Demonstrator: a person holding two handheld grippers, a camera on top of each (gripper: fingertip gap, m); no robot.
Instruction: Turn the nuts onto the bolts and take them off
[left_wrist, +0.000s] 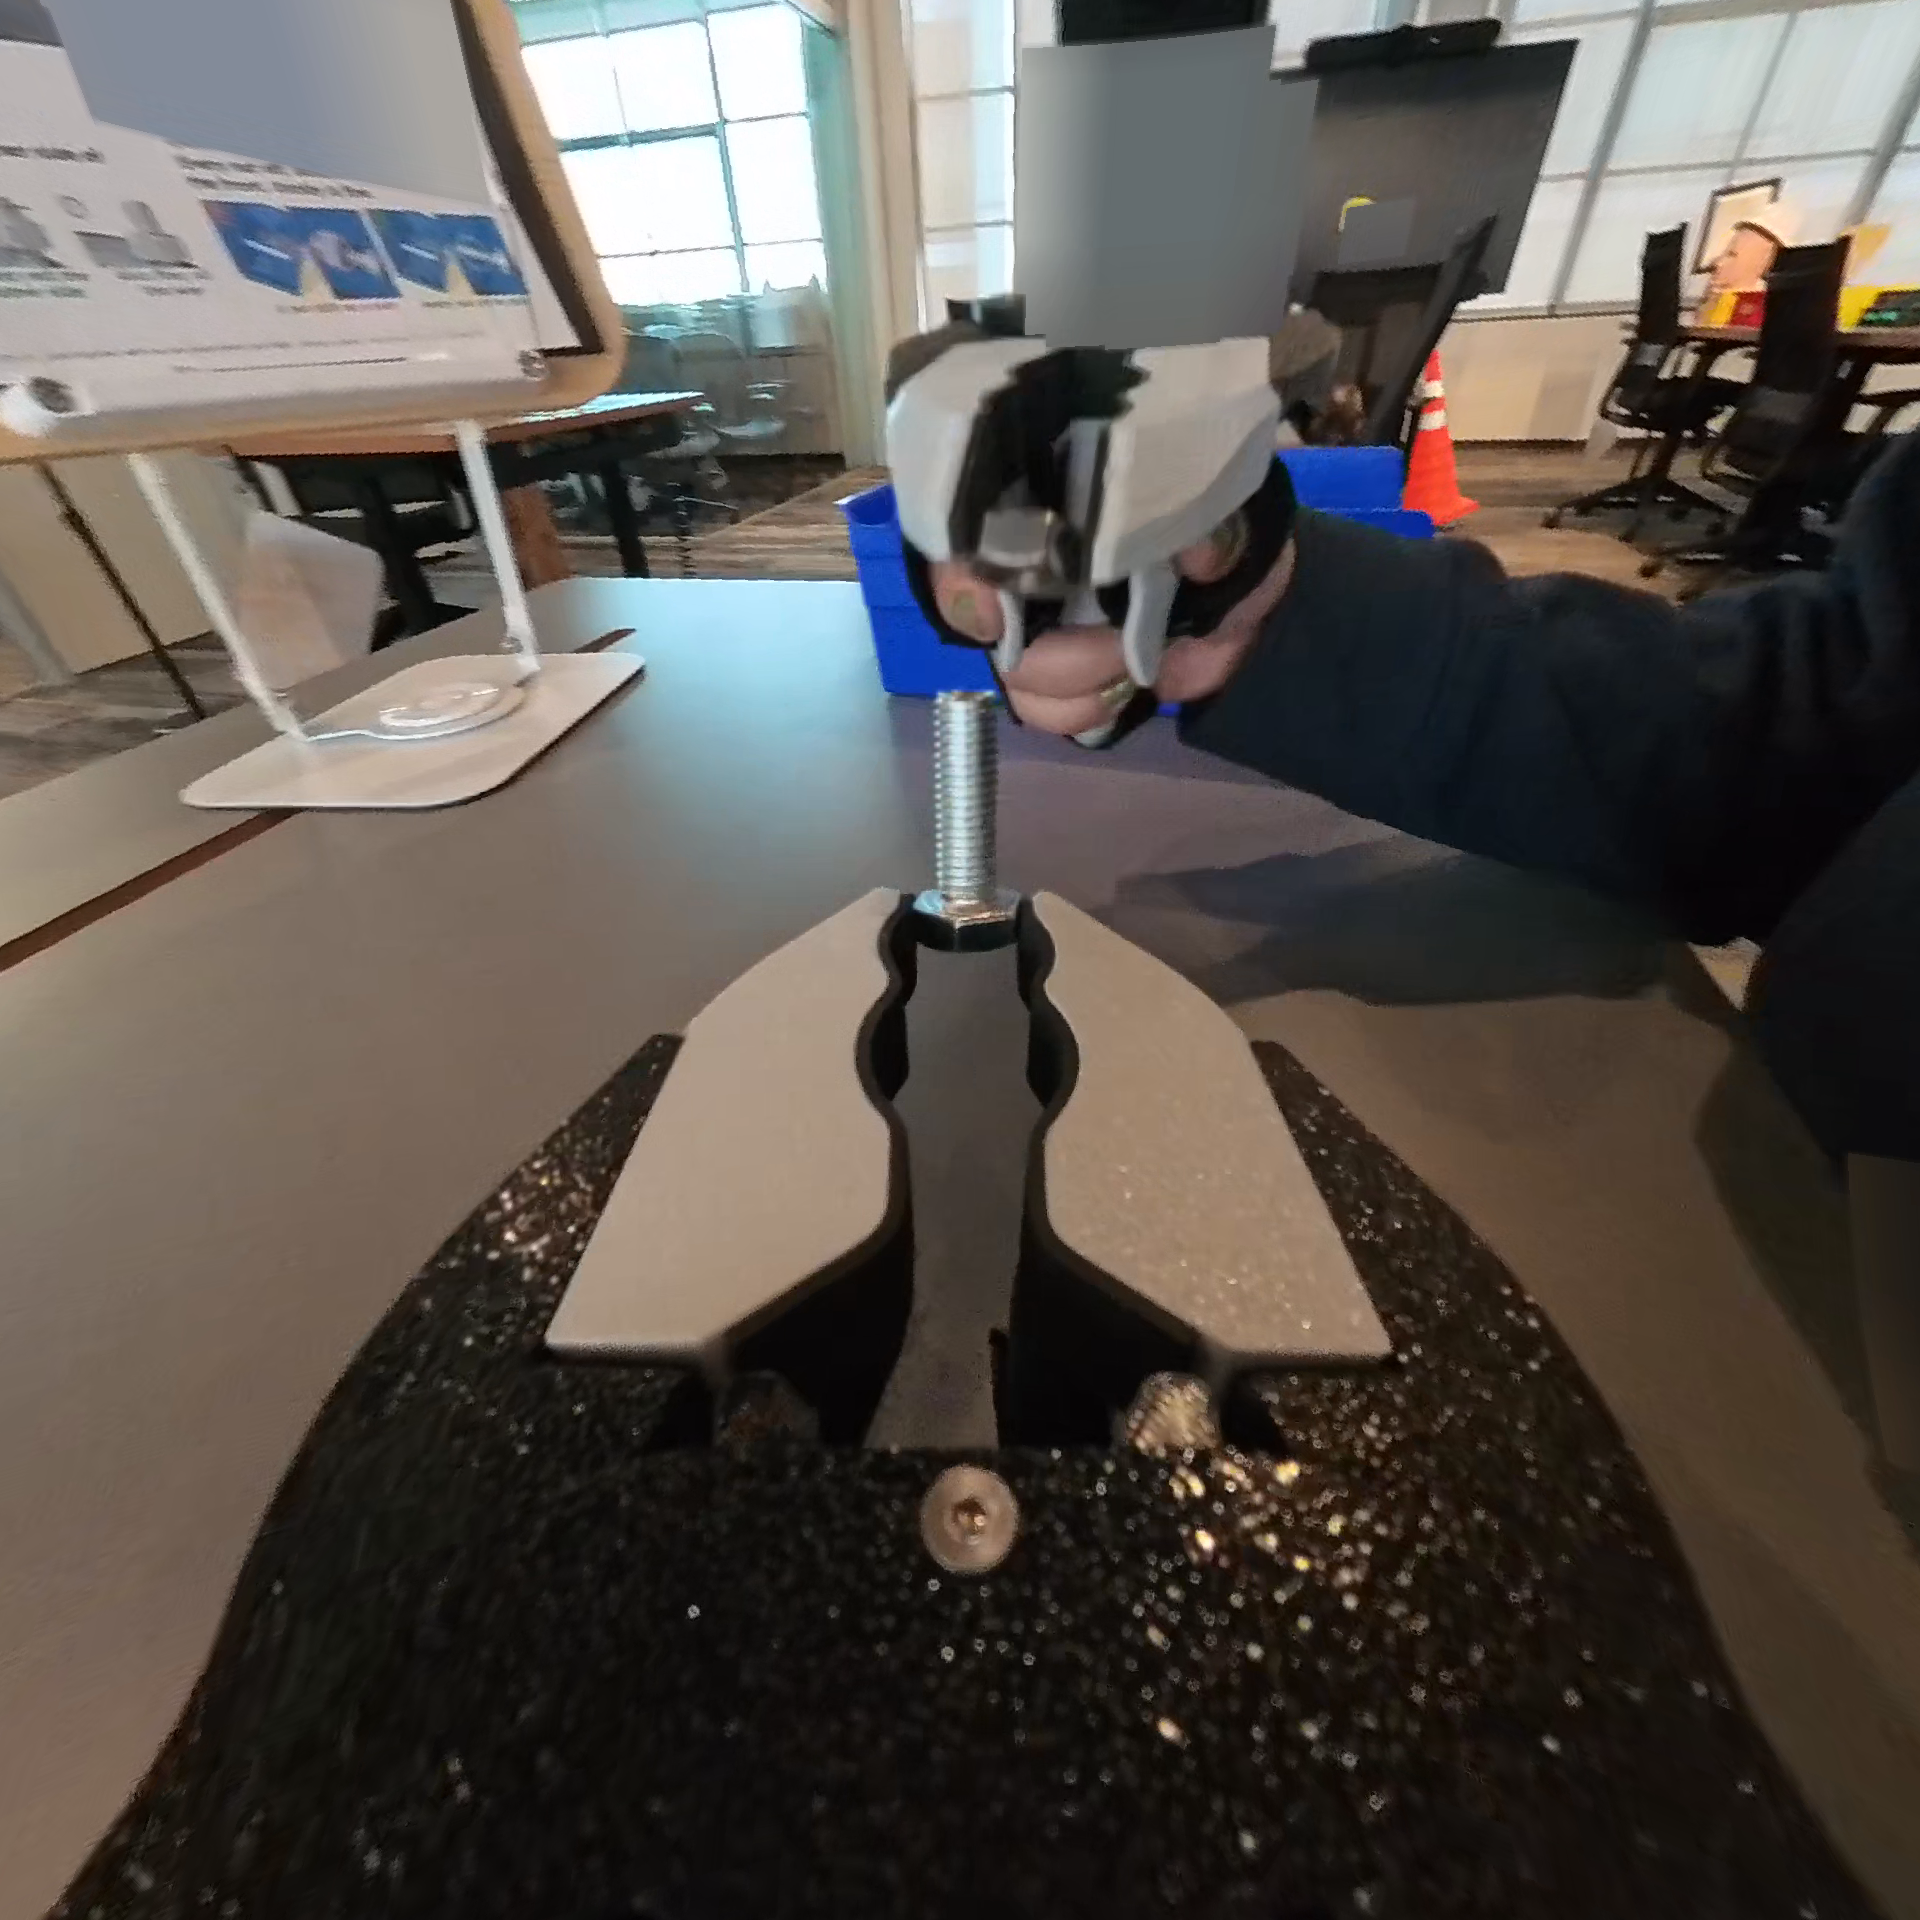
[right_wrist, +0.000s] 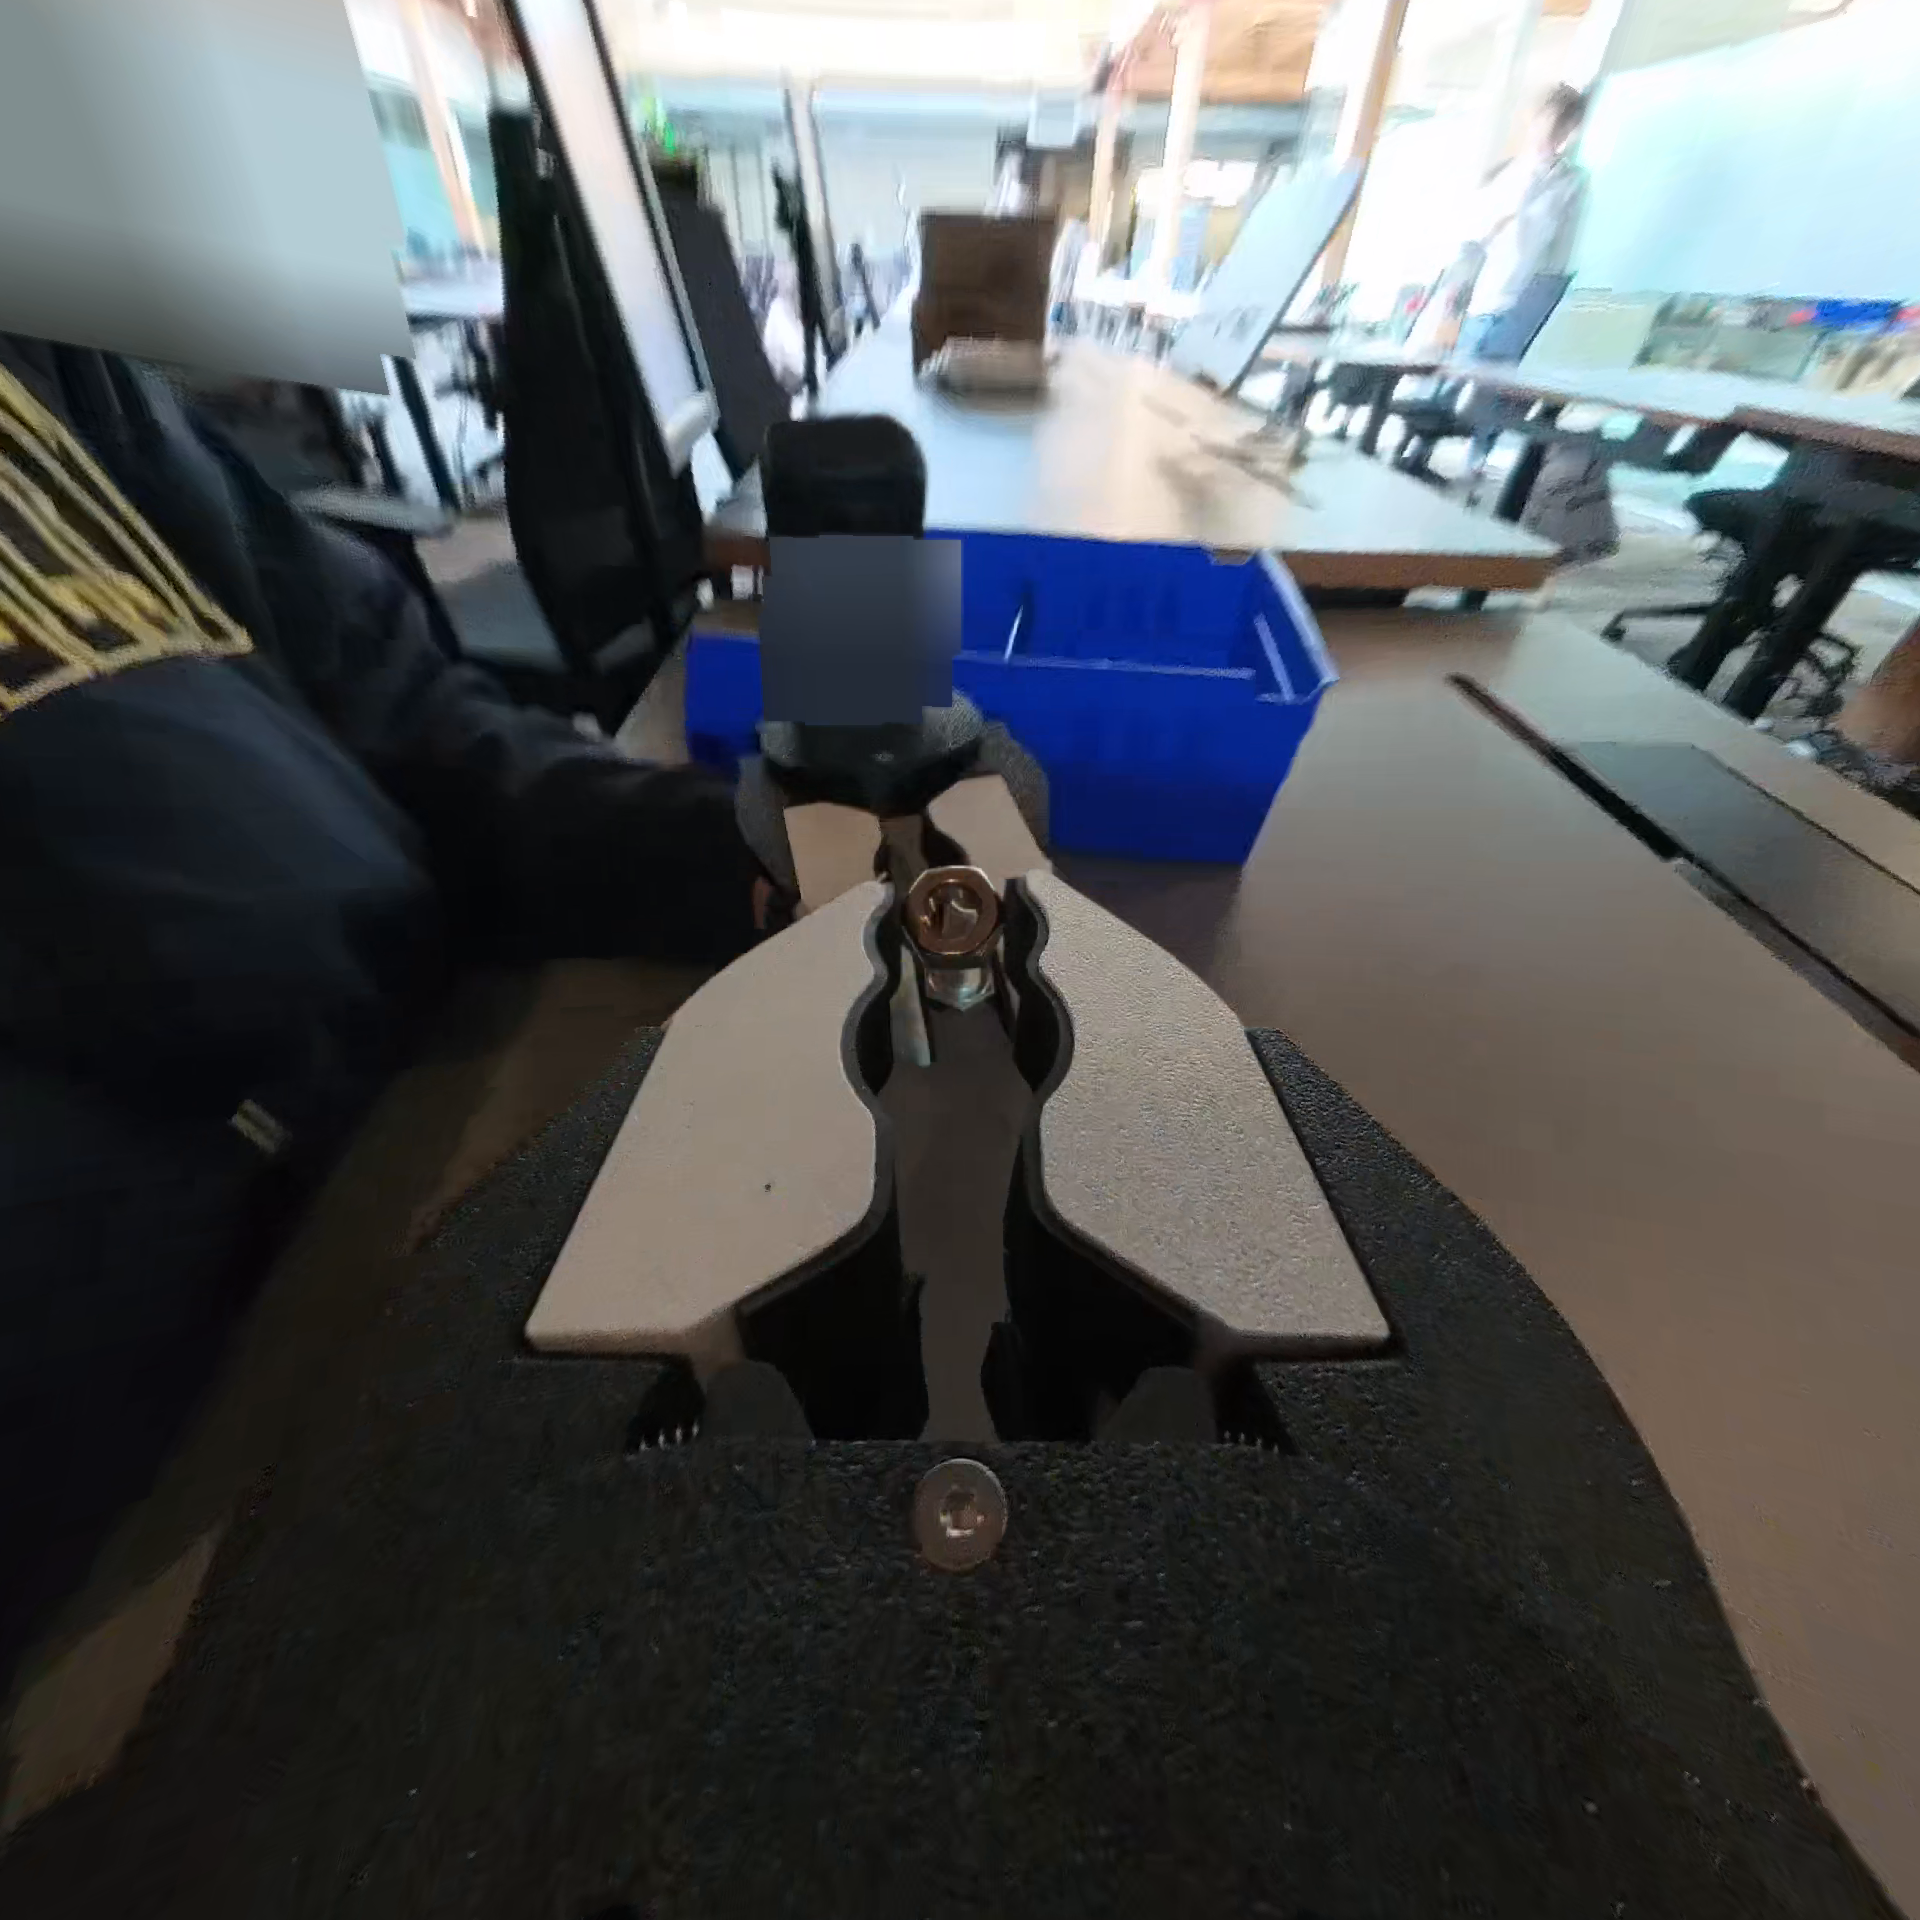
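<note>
- Left tool (left_wrist: 961, 920): tips closed on the hex head of the bolt (left_wrist: 964, 800), which stands upright on the worktop (left_wrist: 416, 1039), threads up, top end bare.
- Right tool (right_wrist: 951, 920): tips closed on a brass-coloured nut (right_wrist: 948, 914), bore facing the camera. In the left wrist view it hangs just above and slightly right of the bolt tip, not touching.
- Right wrist view puts the bolt directly beyond the nut, so the axes look roughly lined up; exact offset unclear.
- Risk: nut comes down tilted and cross-threads or jams on the first turn.
- Risk: the grip holds only the thin head, so side load from the nut could tip the bolt or twist it out.
- Risk: nut slips from the tips and rolls across the worktop, toward the blue bin (right_wrist: 1143, 717) at the far side.
</note>
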